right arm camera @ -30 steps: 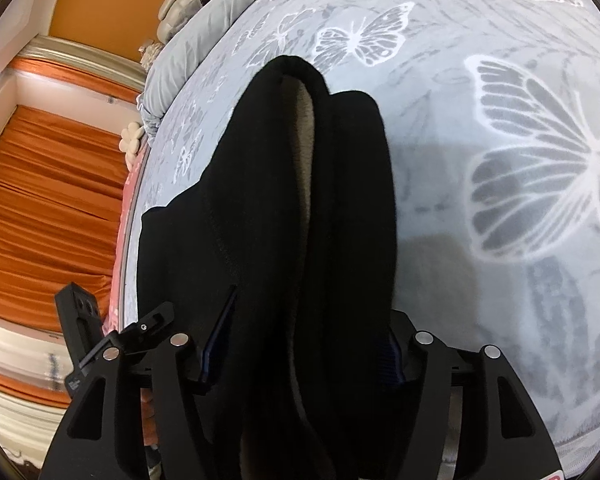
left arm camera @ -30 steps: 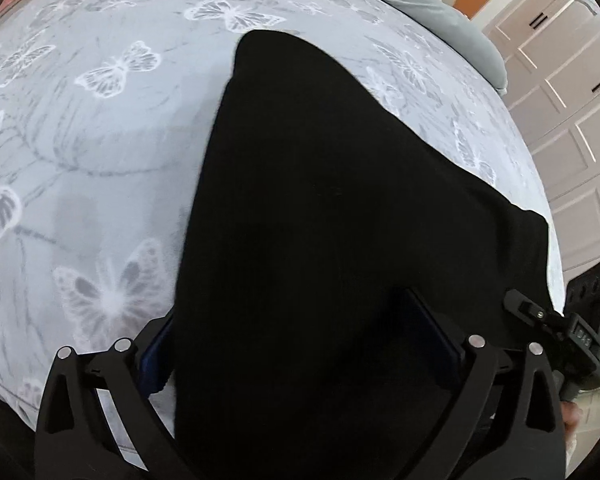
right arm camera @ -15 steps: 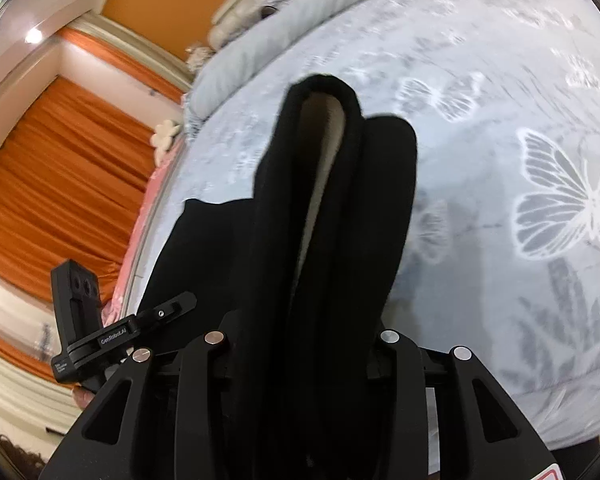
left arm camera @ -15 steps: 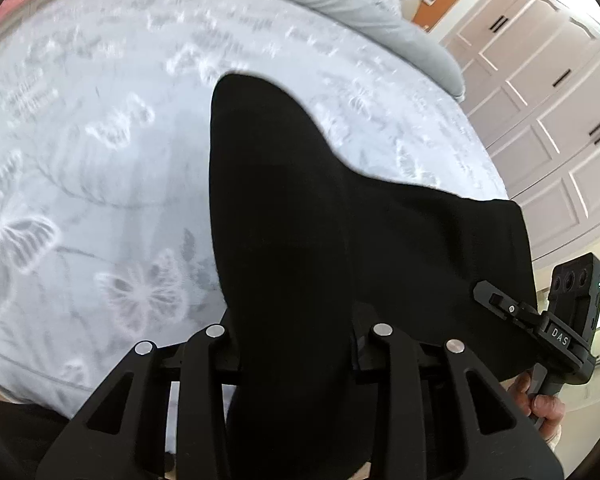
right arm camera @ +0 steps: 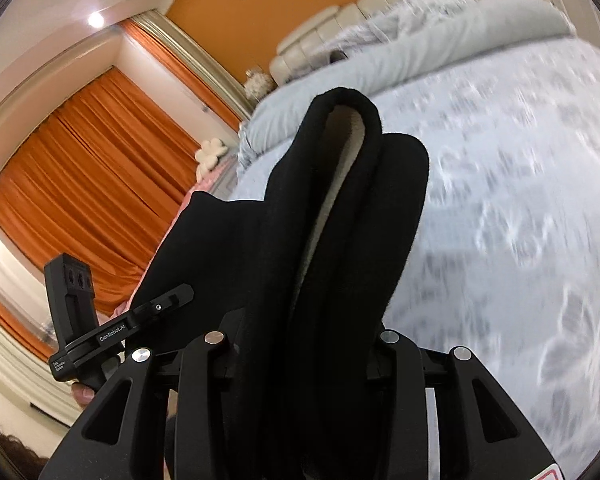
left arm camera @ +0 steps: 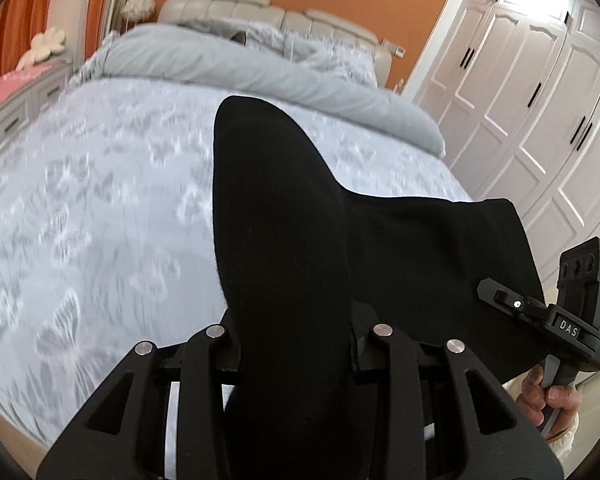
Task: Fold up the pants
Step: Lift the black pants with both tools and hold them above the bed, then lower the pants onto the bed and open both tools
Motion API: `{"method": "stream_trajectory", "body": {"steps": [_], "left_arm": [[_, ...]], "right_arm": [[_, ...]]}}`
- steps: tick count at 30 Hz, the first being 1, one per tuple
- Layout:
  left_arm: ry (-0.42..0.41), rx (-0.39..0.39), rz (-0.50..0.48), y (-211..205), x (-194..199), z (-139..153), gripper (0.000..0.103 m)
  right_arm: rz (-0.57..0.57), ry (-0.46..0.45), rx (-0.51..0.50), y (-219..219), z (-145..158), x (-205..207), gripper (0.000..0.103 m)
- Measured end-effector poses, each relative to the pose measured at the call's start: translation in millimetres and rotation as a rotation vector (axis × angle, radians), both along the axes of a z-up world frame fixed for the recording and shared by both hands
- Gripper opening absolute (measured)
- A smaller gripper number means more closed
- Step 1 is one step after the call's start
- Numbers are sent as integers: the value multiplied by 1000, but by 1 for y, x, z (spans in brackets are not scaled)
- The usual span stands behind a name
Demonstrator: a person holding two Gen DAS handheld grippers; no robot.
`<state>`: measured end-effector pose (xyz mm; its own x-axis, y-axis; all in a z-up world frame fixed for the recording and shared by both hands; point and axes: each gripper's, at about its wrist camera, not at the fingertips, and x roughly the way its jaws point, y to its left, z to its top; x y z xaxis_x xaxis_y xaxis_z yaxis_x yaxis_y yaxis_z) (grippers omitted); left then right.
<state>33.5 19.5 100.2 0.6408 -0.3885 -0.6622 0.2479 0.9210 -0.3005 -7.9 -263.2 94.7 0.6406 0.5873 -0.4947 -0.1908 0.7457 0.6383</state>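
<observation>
**Black Pants Lifted Clear of the Bed as Both Grippers Rise Together**

A pair of black pants (left arm camera: 284,240) hangs between two hand-held grippers above a butterfly-print bedspread (left arm camera: 80,220). The left gripper (left arm camera: 296,332) is clenched on one bunched end of the fabric, and the right gripper (right arm camera: 300,336) is clamped on the other, where a pale fleece lining (right arm camera: 340,152) shows inside the folded layers. A second ago both cameras looked almost straight down at the bedspread, with the cloth close over it. Now the padded headboard (left arm camera: 260,12), the rolled grey duvet (left arm camera: 260,68), the white wardrobe doors (left arm camera: 540,100) and the orange curtains (right arm camera: 92,168) have swung into view, and the bedding is blurred by motion. That suggests both grippers have tilted up and raised the garment off the near edge of the bed, probably to carry the held edge over for the next fold.

In each view a thick tongue of fabric juts forward from the jaws toward the headboard end of the bed. The span between the two grippers forms the garment's long axis, running side to side, roughly parallel to the bed's near edge. In the left view it stretches rightward to the other gripper's handle; in the right view it stretches leftward. How much cloth hangs below the grippers is hidden.
</observation>
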Motion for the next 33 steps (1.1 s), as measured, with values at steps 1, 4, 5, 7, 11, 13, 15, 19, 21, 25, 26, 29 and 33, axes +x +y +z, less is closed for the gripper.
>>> {"method": "stream_trajectory", "body": {"steps": [1, 4, 5, 7, 11, 13, 15, 19, 21, 25, 26, 29, 33], "left_arm": [[-24, 5, 2, -1, 10, 8, 32], [-70, 15, 6, -4, 25, 27, 32], [-86, 13, 8, -6, 35, 32, 32], [-118, 19, 5, -9, 51, 41, 32], [-185, 28, 5, -20, 95, 53, 32], [-202, 29, 11, -24, 116, 53, 33], [-213, 28, 18, -26, 137, 49, 33], [-199, 26, 26, -30, 176, 30, 33], [-188, 35, 31, -32, 196, 12, 33], [-145, 53, 38, -35, 230, -30, 33], [-127, 60, 40, -35, 240, -46, 33], [-53, 74, 41, -37, 262, -90, 33], [60, 92, 50, -37, 283, -148, 34]], "right_arm": [[-2, -16, -3, -1, 7, 10, 34], [-15, -60, -8, -7, 23, 40, 34], [-21, -72, -9, -9, 27, 48, 34], [-39, -101, -9, -14, 36, 71, 34], [-58, -127, 0, -23, 42, 110, 35], [-67, -134, 2, -27, 39, 131, 35], [-75, -129, 10, -32, 34, 152, 35], [-88, -98, 12, -36, 7, 197, 35], [-89, -77, 22, -38, -10, 215, 35], [-91, -25, 29, -40, -57, 251, 35], [-90, -12, 25, -40, -68, 257, 35], [-91, 50, 24, -42, -109, 277, 35], [-90, 155, -23, -41, -164, 295, 40]]}}
